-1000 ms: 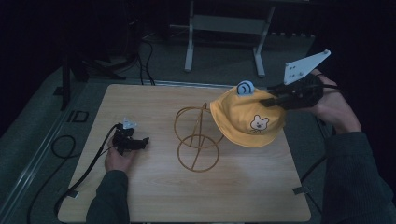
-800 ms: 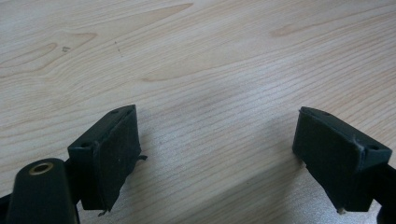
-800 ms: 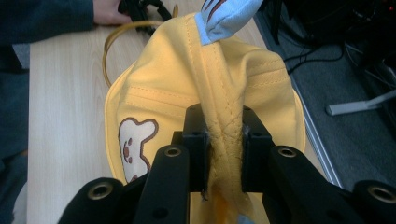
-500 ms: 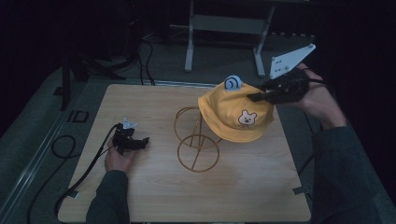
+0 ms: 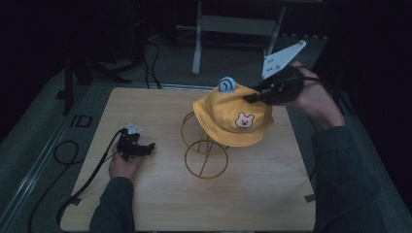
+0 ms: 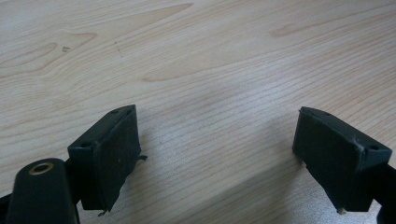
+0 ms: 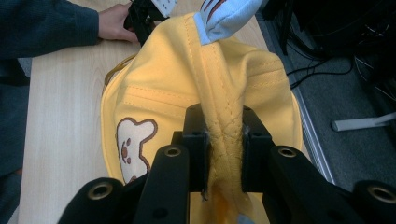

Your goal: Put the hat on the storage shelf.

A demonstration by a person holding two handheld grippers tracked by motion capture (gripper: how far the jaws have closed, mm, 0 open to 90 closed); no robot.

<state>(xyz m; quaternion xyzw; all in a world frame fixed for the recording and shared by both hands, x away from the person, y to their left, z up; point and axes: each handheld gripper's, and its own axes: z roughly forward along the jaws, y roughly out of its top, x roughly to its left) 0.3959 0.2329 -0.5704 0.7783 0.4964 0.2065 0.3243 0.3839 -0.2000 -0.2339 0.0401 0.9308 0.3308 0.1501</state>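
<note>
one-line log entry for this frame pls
right hand-held gripper: shut on yellow hat crown | hat: lifted over wire stand | left hand-held gripper: open, on table

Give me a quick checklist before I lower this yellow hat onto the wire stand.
1. Right gripper clamped on a fold of the yellow hat: ok.
2. Hat over the wire stand: not ok, it hangs toward the stand's right side, partly covering the top ring.
3. Whether the brim already touches the stand: cannot tell.
4. Left gripper out of the way: ok, jaws open, resting on the table left of the stand.
5. Stand upright on the table: ok.
</note>
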